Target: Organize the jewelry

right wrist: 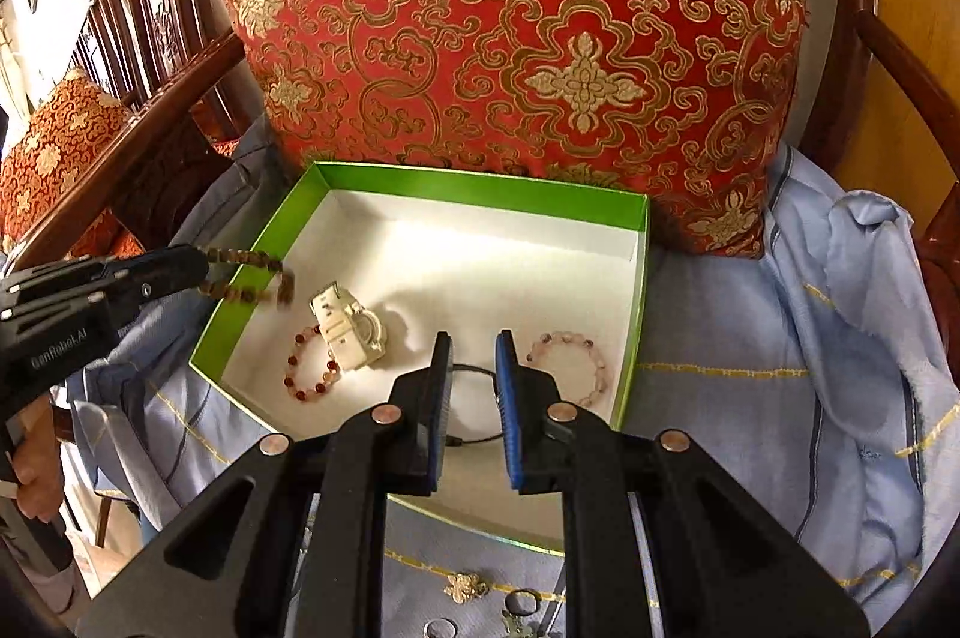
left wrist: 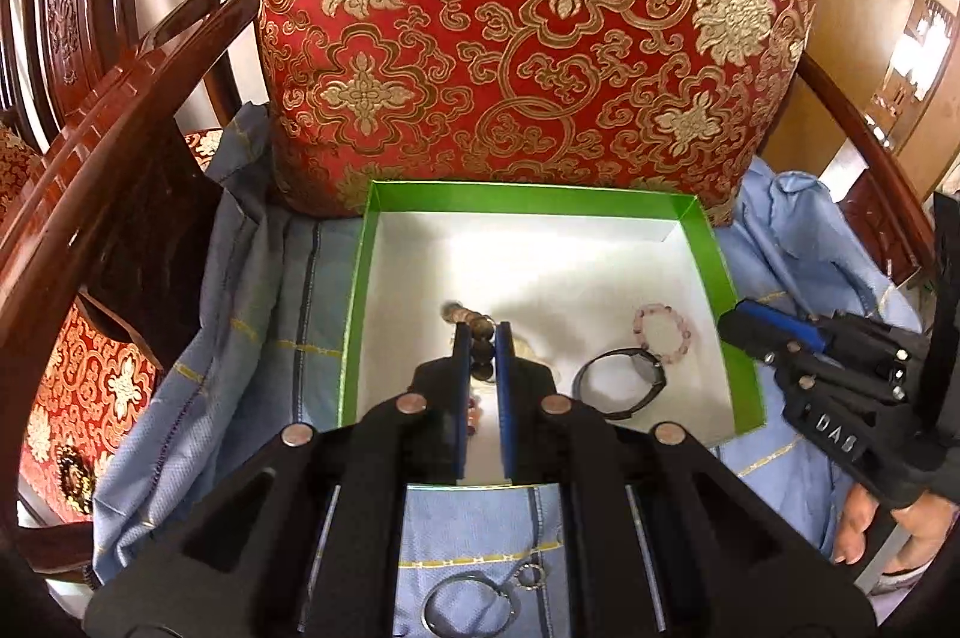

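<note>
A green box with a white inside (left wrist: 711, 242) (right wrist: 639, 242) stands on the blue cloth in front of a red cushion. My left gripper (left wrist: 482, 329) is shut on a brown bead bracelet (left wrist: 474, 323) and holds it over the box's left part; the bracelet (right wrist: 252, 275) hangs from it in the right wrist view. In the box lie a pink bead bracelet (left wrist: 662, 332) (right wrist: 573, 359), a black watch (left wrist: 621, 383), a white watch (right wrist: 351, 332) and a red bead bracelet (right wrist: 309, 368). My right gripper (right wrist: 473, 338) is open and empty above the box's front.
A red and gold cushion (left wrist: 528, 20) leans behind the box. Wooden chair arms (left wrist: 102, 146) (right wrist: 888, 50) flank the seat. On the blue cloth (right wrist: 750, 338) in front of the box lie metal rings (left wrist: 468, 599) and small gold trinkets (right wrist: 465, 587).
</note>
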Demonstrator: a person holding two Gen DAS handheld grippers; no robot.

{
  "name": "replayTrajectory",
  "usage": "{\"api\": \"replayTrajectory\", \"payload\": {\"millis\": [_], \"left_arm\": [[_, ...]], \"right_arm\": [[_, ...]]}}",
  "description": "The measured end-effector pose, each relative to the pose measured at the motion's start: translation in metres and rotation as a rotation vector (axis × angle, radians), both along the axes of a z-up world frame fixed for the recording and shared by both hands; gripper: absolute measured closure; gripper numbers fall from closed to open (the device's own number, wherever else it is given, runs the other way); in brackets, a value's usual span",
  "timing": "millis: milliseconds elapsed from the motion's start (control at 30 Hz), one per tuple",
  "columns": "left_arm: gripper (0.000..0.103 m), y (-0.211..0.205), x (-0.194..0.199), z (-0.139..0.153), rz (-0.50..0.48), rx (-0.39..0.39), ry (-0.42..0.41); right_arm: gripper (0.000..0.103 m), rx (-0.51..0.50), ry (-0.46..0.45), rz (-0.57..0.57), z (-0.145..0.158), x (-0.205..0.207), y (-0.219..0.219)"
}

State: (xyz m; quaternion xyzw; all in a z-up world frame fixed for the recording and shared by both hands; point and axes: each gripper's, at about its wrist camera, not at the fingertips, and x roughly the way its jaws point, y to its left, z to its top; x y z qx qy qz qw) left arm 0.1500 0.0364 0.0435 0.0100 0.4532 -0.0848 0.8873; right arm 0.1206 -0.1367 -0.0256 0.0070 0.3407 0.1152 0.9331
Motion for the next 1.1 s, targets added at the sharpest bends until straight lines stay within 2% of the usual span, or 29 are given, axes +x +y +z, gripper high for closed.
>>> {"api": "replayTrajectory", "payload": {"millis": [100, 167, 200, 233, 400, 567, 700, 800, 867, 967, 1033, 1100], "left_arm": [[0.095, 0.0, 0.005, -0.015, 0.009, 0.001, 0.038], [0.092, 0.0, 0.006, -0.023, 0.007, -0.011, 0.057], [0.089, 0.0, 0.006, -0.028, 0.009, -0.013, 0.064], [0.079, 0.001, 0.006, -0.032, 0.015, -0.011, 0.072], [0.077, 0.014, -0.01, -0.033, 0.03, -0.03, 0.067], [0.074, 0.036, -0.043, -0.034, 0.06, -0.053, 0.06], [0.072, 0.049, -0.063, -0.052, 0.095, -0.038, 0.106], [0.07, 0.049, -0.082, -0.072, 0.078, -0.025, 0.158], [0.062, 0.045, -0.092, -0.084, 0.058, -0.01, 0.188], [0.06, 0.036, -0.103, -0.101, 0.029, 0.0, 0.229], [0.056, 0.03, -0.106, -0.108, 0.02, -0.001, 0.245], [0.055, 0.024, -0.109, -0.112, 0.001, 0.005, 0.255]], "right_arm": [[0.086, 0.001, 0.025, -0.004, -0.004, 0.01, 0.0], [0.079, 0.003, 0.047, -0.015, -0.01, 0.015, 0.0], [0.06, 0.002, 0.058, -0.02, -0.013, 0.017, 0.0], [0.046, 0.002, 0.066, -0.027, -0.015, 0.017, -0.001], [0.045, 0.034, 0.044, -0.019, -0.013, -0.011, -0.018], [0.045, 0.045, 0.032, -0.025, -0.014, -0.054, -0.044], [0.045, 0.024, 0.095, -0.056, -0.039, -0.074, -0.061], [0.045, 0.002, 0.168, -0.056, -0.069, -0.084, -0.063], [0.045, -0.025, 0.205, -0.029, -0.086, -0.092, -0.057], [0.045, -0.071, 0.235, 0.015, -0.105, -0.101, -0.043], [0.045, -0.079, 0.242, 0.041, -0.111, -0.102, -0.035], [0.045, -0.098, 0.245, 0.049, -0.116, -0.1, -0.025]]}}
